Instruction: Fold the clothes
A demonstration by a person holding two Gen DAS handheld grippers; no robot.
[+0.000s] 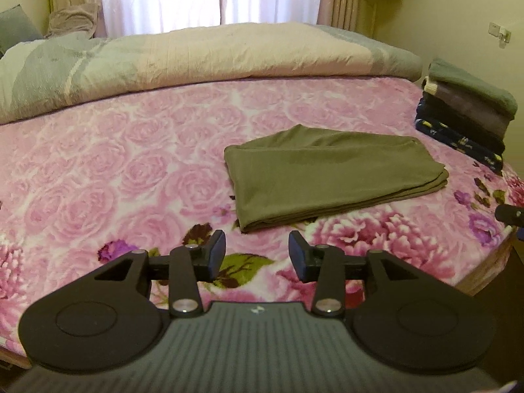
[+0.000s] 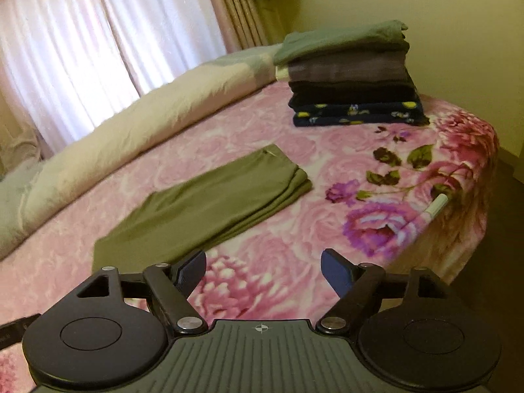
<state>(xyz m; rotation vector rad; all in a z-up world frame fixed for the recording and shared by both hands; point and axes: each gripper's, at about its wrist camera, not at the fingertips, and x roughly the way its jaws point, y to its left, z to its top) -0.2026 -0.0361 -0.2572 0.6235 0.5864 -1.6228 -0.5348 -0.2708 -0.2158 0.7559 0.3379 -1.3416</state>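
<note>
An olive-green garment [image 1: 334, 173], folded into a flat rectangle, is seen lying on the floral pink bed [image 1: 114, 163], near a stack of folded clothes [image 2: 353, 75] at the bed's far corner. The left gripper [image 1: 257, 253] and the right gripper [image 2: 263, 270] are both held released above the blanket, just short of the garment's near edge, with nothing between the jaws. No basket, box or drawer is shown; the stack alone serves as the collecting place, topped by a grey-green piece. A white pen-like object [image 2: 434, 208] is seen at the bed's edge. Should the garment be lifted from one side only, its layered folds may well slip open. The stack stands close to the bed's corner and could be toppled by a careless placement. A rolled duvet [image 1: 196, 55] is seen beyond.
</note>
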